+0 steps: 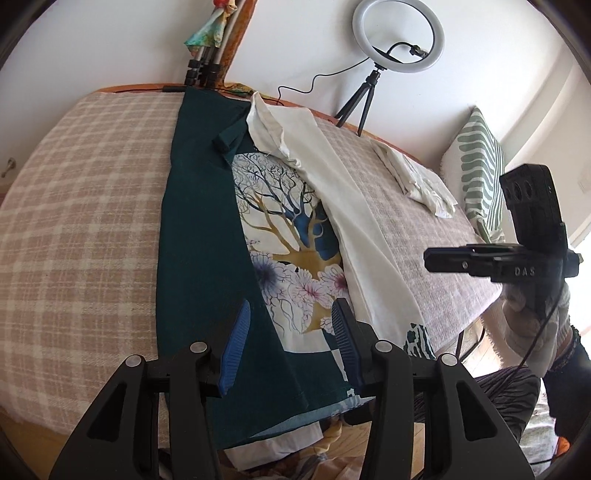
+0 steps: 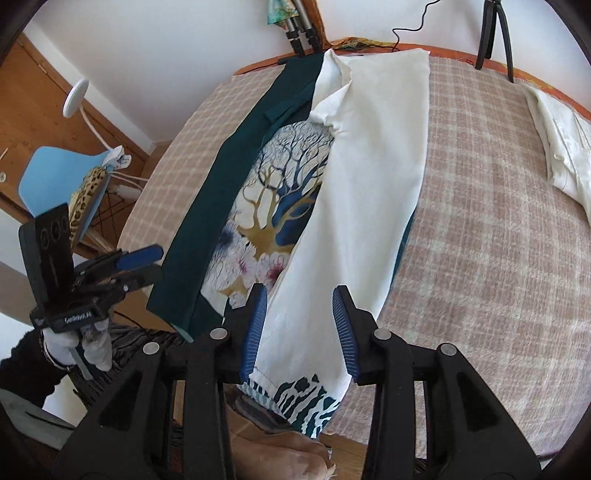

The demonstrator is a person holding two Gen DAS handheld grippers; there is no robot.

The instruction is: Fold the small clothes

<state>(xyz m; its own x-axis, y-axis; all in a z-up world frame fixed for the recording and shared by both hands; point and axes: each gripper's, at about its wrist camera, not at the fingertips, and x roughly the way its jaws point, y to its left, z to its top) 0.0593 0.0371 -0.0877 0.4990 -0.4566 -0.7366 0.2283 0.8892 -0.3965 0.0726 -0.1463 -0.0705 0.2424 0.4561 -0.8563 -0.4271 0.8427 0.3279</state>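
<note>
A long garment lies lengthwise on the checked table cover (image 1: 81, 206). It has a dark green panel (image 1: 199, 236), a tree-and-flower print (image 1: 288, 236) in the middle, and a white panel (image 1: 354, 236) folded over its right side. In the right wrist view the white panel (image 2: 365, 177) covers most of the print (image 2: 280, 199). My left gripper (image 1: 291, 343) is open and empty above the garment's near hem. My right gripper (image 2: 299, 325) is open and empty above the white panel's near end. The left gripper also shows in the right wrist view (image 2: 142, 264).
A folded white cloth (image 1: 417, 177) lies at the table's far right. A ring light on a tripod (image 1: 397, 33) stands at the back edge. A green striped cushion (image 1: 480, 166) sits to the right. A blue chair (image 2: 55, 177) stands left of the table.
</note>
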